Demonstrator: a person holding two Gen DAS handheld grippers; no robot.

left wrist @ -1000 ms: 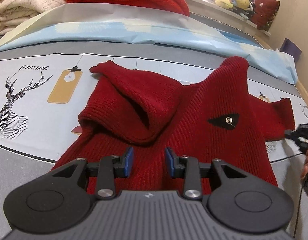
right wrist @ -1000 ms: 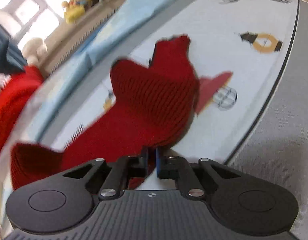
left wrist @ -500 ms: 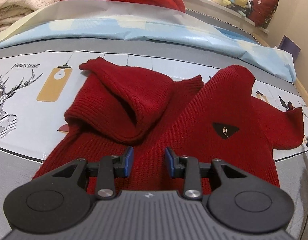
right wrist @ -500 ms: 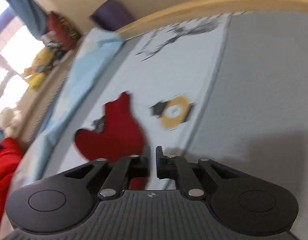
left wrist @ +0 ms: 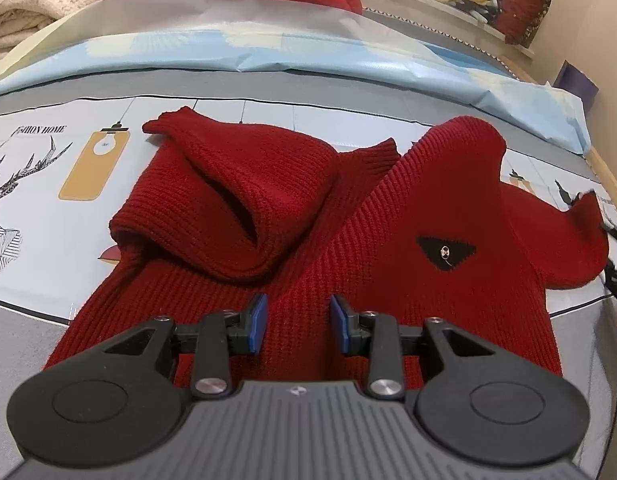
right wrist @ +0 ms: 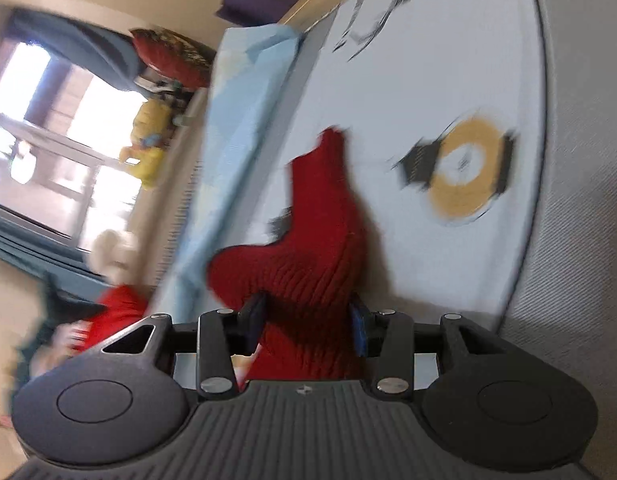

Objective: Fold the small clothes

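Left wrist view shows the red sweater spread on the printed bed cover, lying straight ahead of my left tongs and running under them. One sleeve is folded back over the chest, its cuff toward the far side; a small black triangle patch sits on the knit to the right of my fingers. My left tongs stand apart with a plain gap between the blue pads, and only ribbed knit shows in that gap; they hold nothing, and I cannot tell whether the tips touch the cloth.

At the far right edge of that view the other sleeve reaches out to my right tongs. In the right wrist view, which is blurred, that red sleeve runs from between my right tongs away across the cover, beside a printed yellow ring. My right tongs are spread wide with the sleeve lying between the fingers, not clamped on it.
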